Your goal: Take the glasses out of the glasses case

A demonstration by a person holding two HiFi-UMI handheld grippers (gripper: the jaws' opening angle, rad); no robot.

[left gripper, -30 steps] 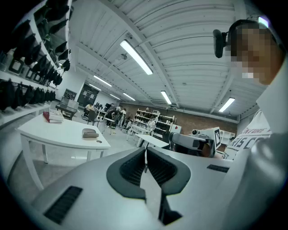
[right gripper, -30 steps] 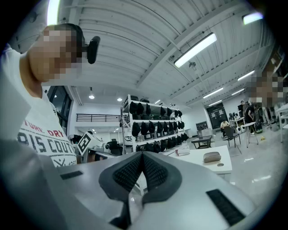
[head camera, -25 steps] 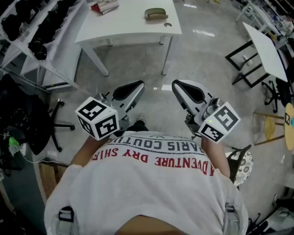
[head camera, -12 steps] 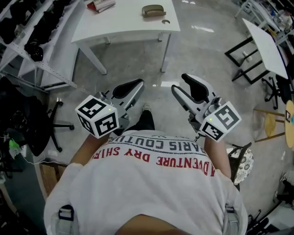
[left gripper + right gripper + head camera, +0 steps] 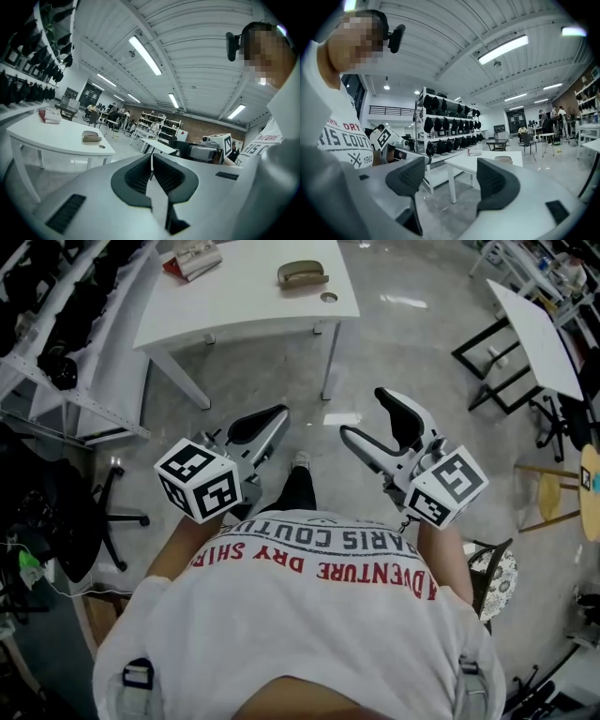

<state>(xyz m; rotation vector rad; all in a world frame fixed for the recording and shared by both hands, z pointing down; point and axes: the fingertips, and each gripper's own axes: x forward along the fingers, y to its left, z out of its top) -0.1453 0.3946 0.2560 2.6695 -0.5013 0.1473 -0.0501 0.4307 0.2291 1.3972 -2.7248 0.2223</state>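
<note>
The olive-brown glasses case (image 5: 302, 274) lies closed on the white table (image 5: 234, 296), far ahead of both grippers. It also shows in the left gripper view as the case (image 5: 91, 136) and in the right gripper view as the case (image 5: 504, 159), just behind a jaw. My left gripper (image 5: 280, 414) is held at waist height with its jaws shut and empty; the left gripper (image 5: 151, 158) shows the pads meeting. My right gripper (image 5: 367, 415) is level with it and its jaws are opening. There is only air between the pads of the right gripper (image 5: 452, 177).
A small round thing (image 5: 328, 297) and a red-edged book (image 5: 192, 257) also lie on the table. Shelving (image 5: 66, 324) with black bags runs along the left, beside an office chair (image 5: 89, 502). Black-framed tables (image 5: 534, 343) and a stool (image 5: 553, 493) stand to the right.
The right gripper's jaws have spread from shut to wide open. The person has taken a step, with a leg now showing ahead, and the table has shifted left in the view.
</note>
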